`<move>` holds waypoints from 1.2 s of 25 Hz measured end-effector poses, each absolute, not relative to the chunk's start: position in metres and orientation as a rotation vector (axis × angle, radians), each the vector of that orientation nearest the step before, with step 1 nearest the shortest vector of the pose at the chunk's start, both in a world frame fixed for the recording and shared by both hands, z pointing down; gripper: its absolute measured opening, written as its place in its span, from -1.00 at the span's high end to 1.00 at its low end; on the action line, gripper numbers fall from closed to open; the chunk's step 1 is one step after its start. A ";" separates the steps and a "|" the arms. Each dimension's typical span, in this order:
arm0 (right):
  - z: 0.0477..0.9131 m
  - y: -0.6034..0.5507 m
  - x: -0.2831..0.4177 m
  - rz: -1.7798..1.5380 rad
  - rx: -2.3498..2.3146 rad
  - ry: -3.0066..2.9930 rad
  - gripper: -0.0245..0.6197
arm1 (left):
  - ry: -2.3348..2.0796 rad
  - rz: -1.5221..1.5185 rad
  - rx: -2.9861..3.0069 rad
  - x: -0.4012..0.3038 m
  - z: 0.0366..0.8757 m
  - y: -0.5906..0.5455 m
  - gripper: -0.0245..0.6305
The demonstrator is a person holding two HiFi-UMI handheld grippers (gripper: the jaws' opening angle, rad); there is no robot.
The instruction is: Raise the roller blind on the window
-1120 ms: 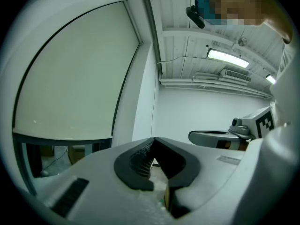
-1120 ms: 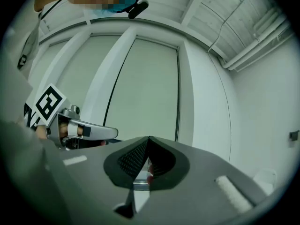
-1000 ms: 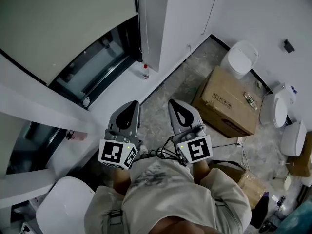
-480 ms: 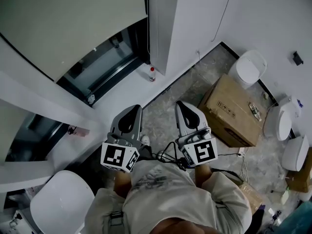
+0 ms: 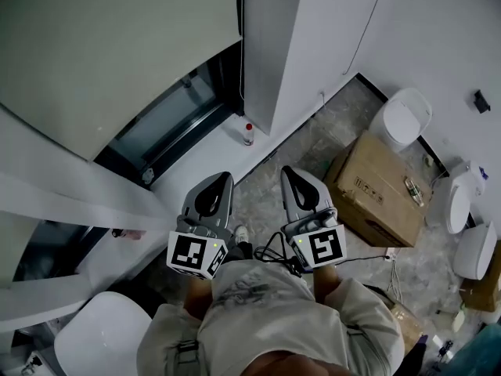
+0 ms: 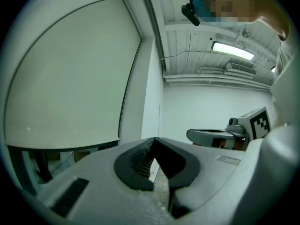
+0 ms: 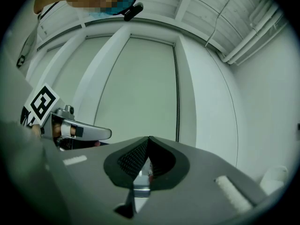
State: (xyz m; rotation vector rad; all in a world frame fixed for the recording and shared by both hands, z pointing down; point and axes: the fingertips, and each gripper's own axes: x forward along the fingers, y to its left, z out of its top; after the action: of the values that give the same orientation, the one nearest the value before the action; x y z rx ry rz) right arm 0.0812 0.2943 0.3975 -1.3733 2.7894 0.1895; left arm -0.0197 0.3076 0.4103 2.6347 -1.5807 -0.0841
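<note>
**A:** Where's the roller blind (image 5: 117, 45)?

**B:** It hangs low over the window (image 5: 168, 120), ahead and to the left. Only a strip of glass shows under its bottom edge.

**A:** And the tongs?

**B:** The left tongs (image 5: 221, 178) and right tongs (image 5: 291, 172) are both pressed together and empty, side by side, well apart from the blind. I'd call this the approach. Next, one pair must open and take what looks like a thin cord (image 5: 238, 53) at the blind's right edge.

Seeing a box (image 5: 381, 188) lying on the floor (image 5: 305, 151), a toilet (image 5: 403, 116) just behind the box, another toilet (image 5: 458, 202) right of it, a bottle (image 5: 248, 132) well left.
</note>
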 end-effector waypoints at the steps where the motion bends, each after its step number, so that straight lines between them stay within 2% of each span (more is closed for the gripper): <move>1: 0.397 0.287 0.077 0.194 -1.377 2.789 0.89 | -1.577 -0.086 2.635 -0.024 0.411 0.300 0.92; 13: 0.389 0.226 0.050 0.216 -1.495 2.743 0.89 | -1.505 -0.103 2.672 -0.059 0.405 0.232 0.92; 30: 0.392 0.145 0.078 0.190 -1.445 2.794 0.89 | -1.556 -0.088 2.641 -0.029 0.402 0.156 0.91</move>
State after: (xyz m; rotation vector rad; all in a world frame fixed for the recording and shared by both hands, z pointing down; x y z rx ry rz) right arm 0.0781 0.1448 0.3924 -1.4446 2.7938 0.1902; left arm -0.0290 0.1559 0.4016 2.6405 -1.5565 -0.0876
